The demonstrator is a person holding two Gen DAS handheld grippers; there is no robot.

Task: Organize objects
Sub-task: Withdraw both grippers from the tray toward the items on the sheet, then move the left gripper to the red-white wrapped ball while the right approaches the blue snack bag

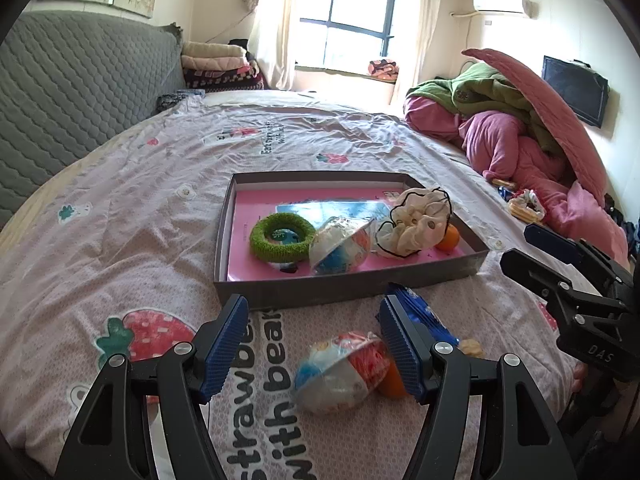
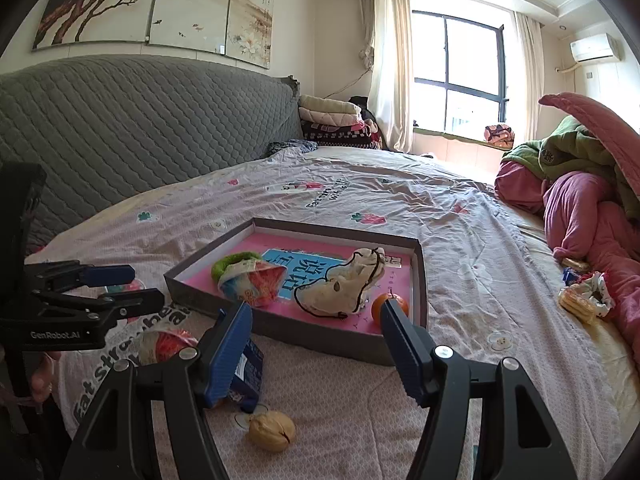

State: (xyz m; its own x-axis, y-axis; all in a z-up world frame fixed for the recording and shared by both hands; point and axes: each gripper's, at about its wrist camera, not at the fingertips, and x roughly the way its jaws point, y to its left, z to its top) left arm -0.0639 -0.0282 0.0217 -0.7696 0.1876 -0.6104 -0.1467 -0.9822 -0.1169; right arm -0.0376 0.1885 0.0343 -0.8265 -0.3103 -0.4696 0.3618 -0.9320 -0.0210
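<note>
In the left wrist view the left gripper [image 1: 312,344] hangs low over the strawberry-print bedsheet [image 1: 120,240] with its blue-padded fingers spread wide and nothing between them; a wrapped snack pack [image 1: 340,372] lies on the sheet just ahead of the gap, near the right finger, with an orange [image 1: 390,386] tucked against it and a blue packet [image 1: 424,316] behind that finger. Beyond them sits the shallow grey box [image 1: 348,286] with a pink floor, holding a green fuzzy ring [image 1: 282,236], a second wrapped snack pack [image 1: 340,248], a cream scrunchie [image 1: 418,222] trimmed in black and a small orange [image 1: 448,238] in its near right corner. The right gripper [image 1: 532,256] shows at the right edge, its fingers apart. In the right wrist view the right gripper [image 2: 316,344] is likewise released, fingers wide, above the sheet in front of the box [image 2: 332,338]; a walnut [image 2: 272,432] lies on the sheet below, and the blue packet [image 2: 248,372] rests against the left finger. The left gripper [image 2: 132,286] appears at the left, jaws parted.
</note>
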